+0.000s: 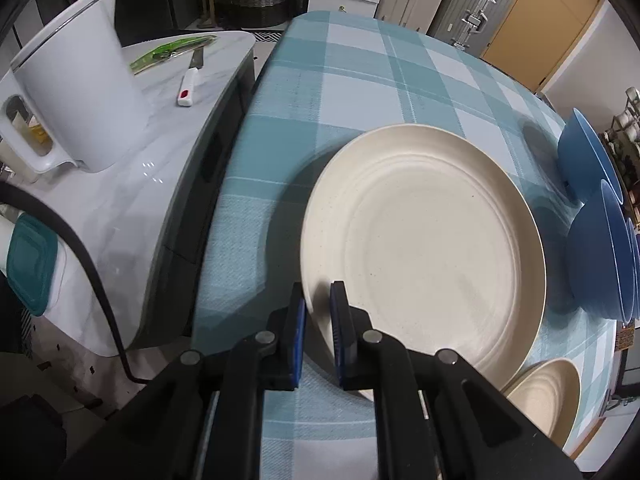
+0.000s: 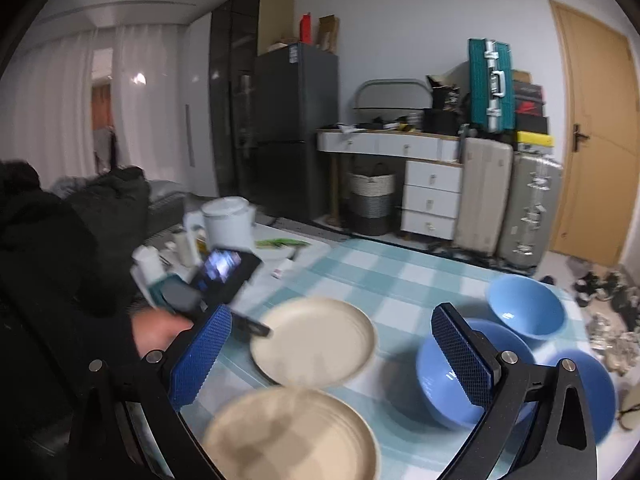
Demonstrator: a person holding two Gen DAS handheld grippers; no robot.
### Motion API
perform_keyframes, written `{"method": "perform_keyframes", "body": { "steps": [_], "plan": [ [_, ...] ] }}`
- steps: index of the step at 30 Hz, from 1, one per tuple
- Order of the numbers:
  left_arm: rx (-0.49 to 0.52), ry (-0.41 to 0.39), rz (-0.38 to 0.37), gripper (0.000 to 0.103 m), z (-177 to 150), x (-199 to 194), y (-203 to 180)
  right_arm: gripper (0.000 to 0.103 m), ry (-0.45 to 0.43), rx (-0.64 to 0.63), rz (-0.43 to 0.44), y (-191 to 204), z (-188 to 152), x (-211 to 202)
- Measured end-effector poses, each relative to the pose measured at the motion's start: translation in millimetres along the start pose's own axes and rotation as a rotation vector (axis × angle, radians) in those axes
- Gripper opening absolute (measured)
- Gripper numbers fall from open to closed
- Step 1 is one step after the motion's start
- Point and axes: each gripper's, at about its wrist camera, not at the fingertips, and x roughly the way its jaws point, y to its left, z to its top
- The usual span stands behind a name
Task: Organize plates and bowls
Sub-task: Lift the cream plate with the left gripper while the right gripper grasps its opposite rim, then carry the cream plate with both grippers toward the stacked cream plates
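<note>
My left gripper (image 1: 319,314) is shut on the near rim of a large cream plate (image 1: 424,240), which casts a shadow on the checked tablecloth (image 1: 360,80). The right wrist view shows that plate (image 2: 316,340) with the left gripper (image 2: 256,326) at its left edge, held by a person's hand (image 2: 156,332). A second cream plate (image 2: 292,436) lies nearer; it also shows as a plate (image 1: 548,396) at the lower right. My right gripper (image 2: 332,356) hangs open above the table with nothing between its fingers. Three blue bowls (image 2: 526,304) (image 2: 440,380) (image 2: 588,392) sit on the right.
A marble side table (image 1: 120,208) to the left carries a white kettle (image 1: 80,96), a knife (image 1: 190,84), a green packet (image 1: 172,50) and a teal-lidded box (image 1: 30,264). Suitcases (image 2: 524,208), white drawers (image 2: 430,200) and a door (image 2: 592,140) stand beyond the table.
</note>
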Motion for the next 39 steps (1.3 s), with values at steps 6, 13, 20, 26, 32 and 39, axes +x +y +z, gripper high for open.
{"method": "perform_keyframes", "body": {
  "steps": [6, 13, 20, 26, 32, 39],
  "plan": [
    [0.012, -0.024, -0.001, 0.01, -5, -2, 3, 0.102, 0.043, 0.123, 0.09, -11, 60, 35],
    [0.006, -0.034, -0.008, 0.01, -5, -2, 3, 0.102, 0.399, 0.288, 0.079, -37, 74, 164],
    [-0.007, -0.043, -0.037, 0.01, -6, 0, 6, 0.098, 0.692, 0.255, -0.147, -55, 7, 258],
    [-0.001, -0.033, -0.078, 0.012, -3, 3, 8, 0.08, 0.79, 0.172, -0.2, -48, -33, 291],
    [0.01, -0.03, -0.075, 0.013, -3, 3, 7, 0.052, 0.854, 0.196, -0.232, -60, -56, 307],
    [0.011, -0.031, -0.077, 0.013, -4, 3, 7, 0.035, 0.878, 0.127, -0.255, -57, -68, 304]
  ]
}}
